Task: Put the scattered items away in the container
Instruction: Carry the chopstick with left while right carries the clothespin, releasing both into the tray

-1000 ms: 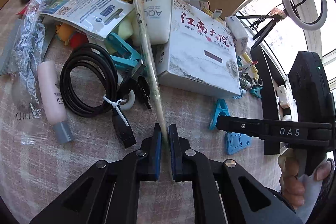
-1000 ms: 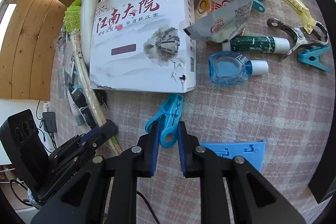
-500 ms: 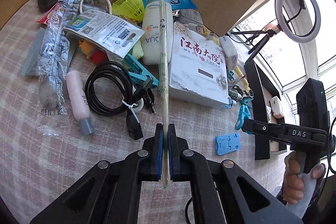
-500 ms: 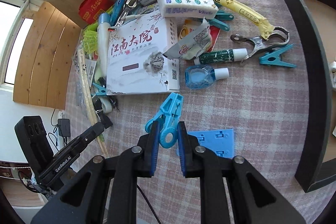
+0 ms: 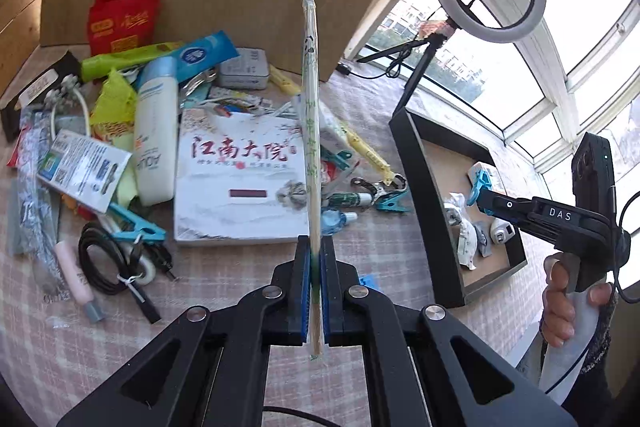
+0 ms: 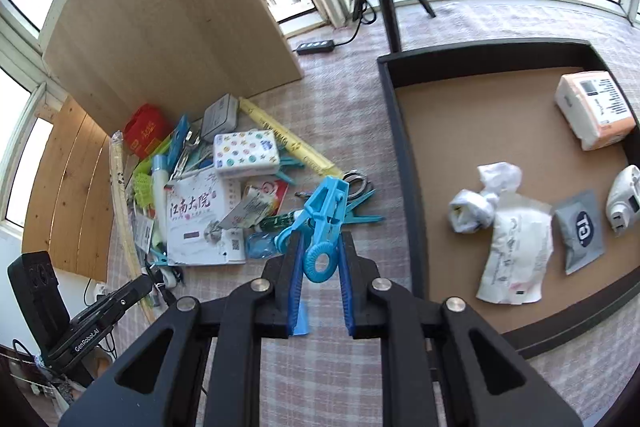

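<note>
Left gripper (image 5: 316,291) angled down, pinching the long wrapped chopstick pack (image 5: 311,131) lifted above the clutter; right gripper (image 6: 318,263) clamps a blue plastic clothes peg (image 6: 324,215), beside the black tray's (image 6: 404,163) left edge.

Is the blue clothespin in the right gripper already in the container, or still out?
Out. The blue clothespin is clamped in the right gripper, above the tablecloth, left of the container wall.

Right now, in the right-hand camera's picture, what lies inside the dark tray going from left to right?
Knotted white plastic bag → flat white pouch → grey sachet → white plastic gadget. The orange-and-white tissue pack sits farther back in the tray.
</note>
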Tool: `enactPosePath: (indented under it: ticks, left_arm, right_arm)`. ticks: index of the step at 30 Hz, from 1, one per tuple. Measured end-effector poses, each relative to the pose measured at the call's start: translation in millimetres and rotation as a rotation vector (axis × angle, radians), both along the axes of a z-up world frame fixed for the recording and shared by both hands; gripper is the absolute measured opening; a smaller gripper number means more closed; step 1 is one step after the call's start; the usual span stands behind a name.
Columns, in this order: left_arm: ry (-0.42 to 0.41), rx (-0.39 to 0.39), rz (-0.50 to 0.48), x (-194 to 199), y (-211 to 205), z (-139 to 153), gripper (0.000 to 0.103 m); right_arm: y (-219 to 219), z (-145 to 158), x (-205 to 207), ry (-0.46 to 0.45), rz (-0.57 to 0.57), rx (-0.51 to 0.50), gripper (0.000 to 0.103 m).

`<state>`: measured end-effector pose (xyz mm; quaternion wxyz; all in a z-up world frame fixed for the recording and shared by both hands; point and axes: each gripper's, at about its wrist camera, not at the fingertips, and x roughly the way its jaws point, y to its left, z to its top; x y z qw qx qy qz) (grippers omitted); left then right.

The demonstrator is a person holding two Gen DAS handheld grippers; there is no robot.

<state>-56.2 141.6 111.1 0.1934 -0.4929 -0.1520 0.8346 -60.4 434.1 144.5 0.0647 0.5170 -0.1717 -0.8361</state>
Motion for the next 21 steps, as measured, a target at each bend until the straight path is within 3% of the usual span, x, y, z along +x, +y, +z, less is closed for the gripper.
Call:
enactPosePath:
  ticks: [10, 19, 20, 21]
  left_arm:
    - [0.034, 0.024, -0.215, -43, 129, 22, 0.003]
    - [0.034, 0.044, -0.342, -58, 222, 27, 0.004]
    - [0.037, 0.036, -0.341, -58, 229, 28, 0.005]
    - [0.037, 0.02, -0.34, -59, 235, 28, 0.016]
  right_arm:
    - [113, 6, 12, 0.015, -0.19, 0.111, 0.016]
    - [165, 1, 25, 0.011, -0.276, 0.139, 0.017]
    - [167, 2, 26, 0.025, -0.276, 0.136, 0.017]
    - [168, 3, 27, 0.025, -0.277, 0.144, 0.02]
